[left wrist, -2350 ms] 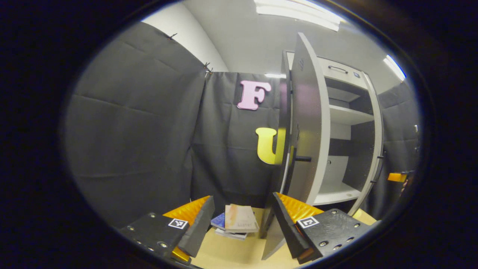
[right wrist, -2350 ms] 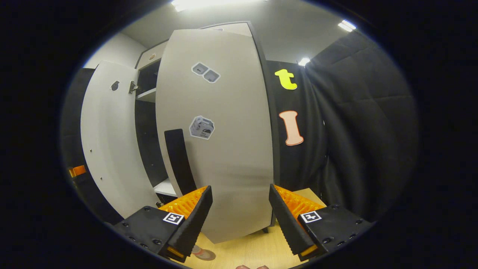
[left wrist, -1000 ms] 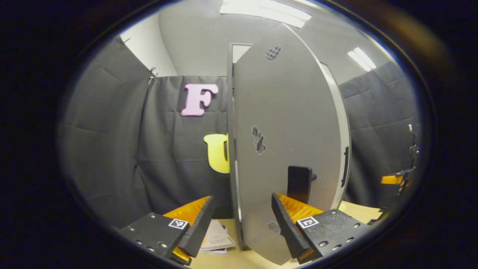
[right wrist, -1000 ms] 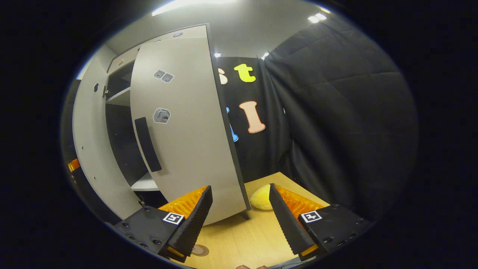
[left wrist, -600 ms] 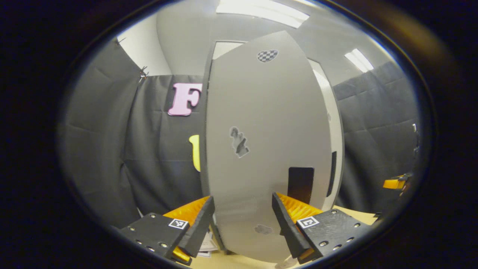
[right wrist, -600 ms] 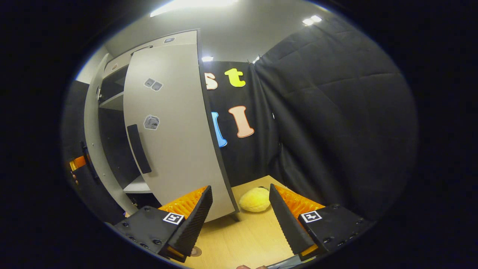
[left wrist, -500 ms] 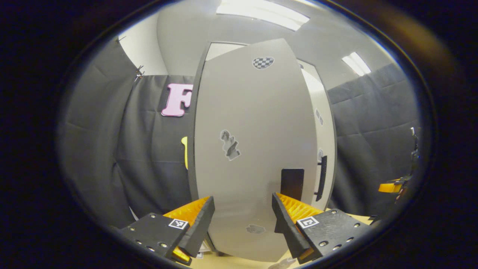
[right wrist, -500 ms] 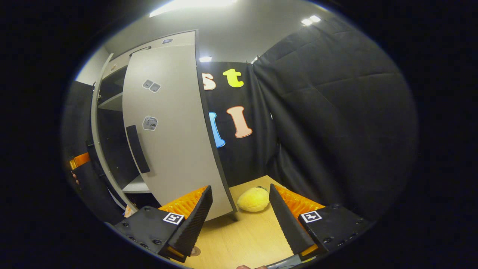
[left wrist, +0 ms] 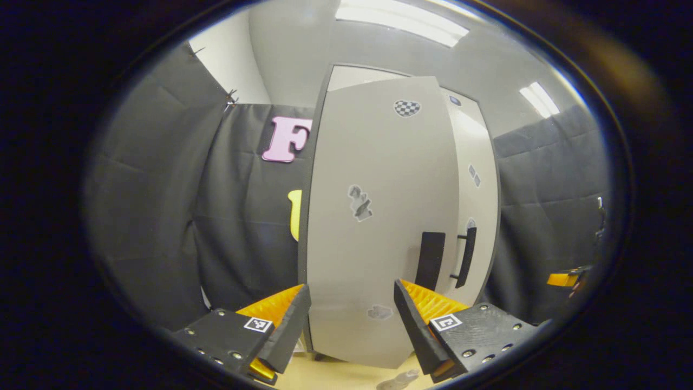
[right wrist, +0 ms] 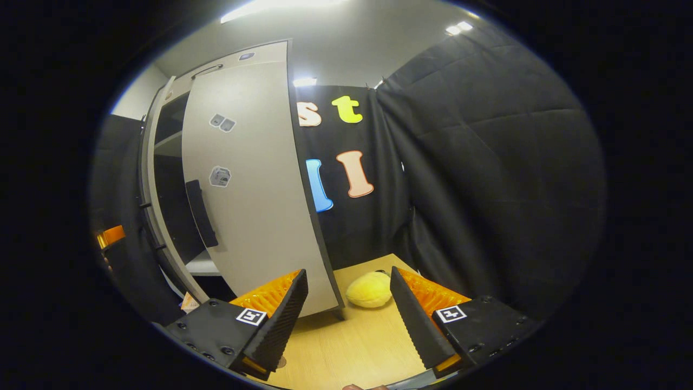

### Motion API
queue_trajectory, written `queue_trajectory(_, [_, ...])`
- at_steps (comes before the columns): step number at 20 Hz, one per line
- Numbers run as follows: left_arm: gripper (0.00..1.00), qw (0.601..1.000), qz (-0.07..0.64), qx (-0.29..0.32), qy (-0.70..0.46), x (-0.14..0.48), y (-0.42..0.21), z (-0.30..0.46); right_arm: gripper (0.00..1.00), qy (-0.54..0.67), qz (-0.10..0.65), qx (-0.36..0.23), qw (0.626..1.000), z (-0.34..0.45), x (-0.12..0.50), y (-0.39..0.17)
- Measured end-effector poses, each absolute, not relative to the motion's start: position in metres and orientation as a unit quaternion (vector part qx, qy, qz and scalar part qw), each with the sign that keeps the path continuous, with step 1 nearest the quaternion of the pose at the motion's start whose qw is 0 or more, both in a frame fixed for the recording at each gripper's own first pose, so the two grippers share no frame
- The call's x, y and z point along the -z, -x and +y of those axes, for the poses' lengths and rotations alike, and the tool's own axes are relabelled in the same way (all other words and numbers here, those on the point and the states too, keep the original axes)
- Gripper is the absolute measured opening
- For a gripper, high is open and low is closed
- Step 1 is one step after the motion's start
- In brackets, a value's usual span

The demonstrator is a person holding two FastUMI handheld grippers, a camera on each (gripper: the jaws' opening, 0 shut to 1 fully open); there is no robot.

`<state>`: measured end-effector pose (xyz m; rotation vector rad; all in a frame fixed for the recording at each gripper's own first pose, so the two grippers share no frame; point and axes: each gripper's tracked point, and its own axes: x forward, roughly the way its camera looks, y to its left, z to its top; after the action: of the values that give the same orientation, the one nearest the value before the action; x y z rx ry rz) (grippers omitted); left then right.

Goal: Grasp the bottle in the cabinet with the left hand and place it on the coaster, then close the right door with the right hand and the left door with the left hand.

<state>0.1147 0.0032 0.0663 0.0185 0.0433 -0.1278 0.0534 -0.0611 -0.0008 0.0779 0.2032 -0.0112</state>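
Note:
In the left gripper view the cabinet's left door point(left wrist: 373, 216) stands almost shut, its black handle point(left wrist: 430, 260) next to the right door's handle point(left wrist: 465, 257). My left gripper point(left wrist: 352, 325) is open just in front of the left door's lower part, with nothing between its fingers. The top of a clear bottle point(left wrist: 396, 380) peeks in at the bottom edge. In the right gripper view the right door point(right wrist: 254, 189) is close to shut, and a dark gap with a shelf shows between it and the left door's edge point(right wrist: 157, 211). My right gripper point(right wrist: 349, 325) is open over the table, apart from the door.
A yellow plush toy point(right wrist: 369, 290) lies on the wooden table point(right wrist: 352, 346) right of the cabinet, just beyond my right gripper. The left gripper point(right wrist: 111, 236) shows at the far left there. Black cloth walls close in on both sides.
The left door has swung from wide open to nearly shut ahead of my left gripper. My right gripper has drawn back from the right door, which has swung nearly shut.

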Motion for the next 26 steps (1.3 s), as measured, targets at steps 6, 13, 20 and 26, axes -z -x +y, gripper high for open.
queue_trajectory(6, [0.96,0.999,0.032,0.006,0.010,-0.072,-0.070,0.008,0.98,-0.025,0.091,-0.039,0.995,-0.059,-0.019,-0.080])
queue_trajectory(13, [0.90,0.995,0.016,-0.066,0.072,-0.069,-0.042,0.015,0.98,-0.007,0.096,-0.101,0.990,-0.051,-0.021,-0.103])
queue_trajectory(20, [0.96,0.993,0.011,-0.115,0.009,-0.088,0.006,0.000,0.98,-0.001,0.116,-0.177,0.977,-0.039,-0.003,-0.089])
queue_trajectory(26, [0.82,0.993,0.007,-0.100,-0.060,-0.103,0.021,-0.019,0.98,-0.015,0.080,-0.164,0.983,-0.038,-0.023,-0.085])
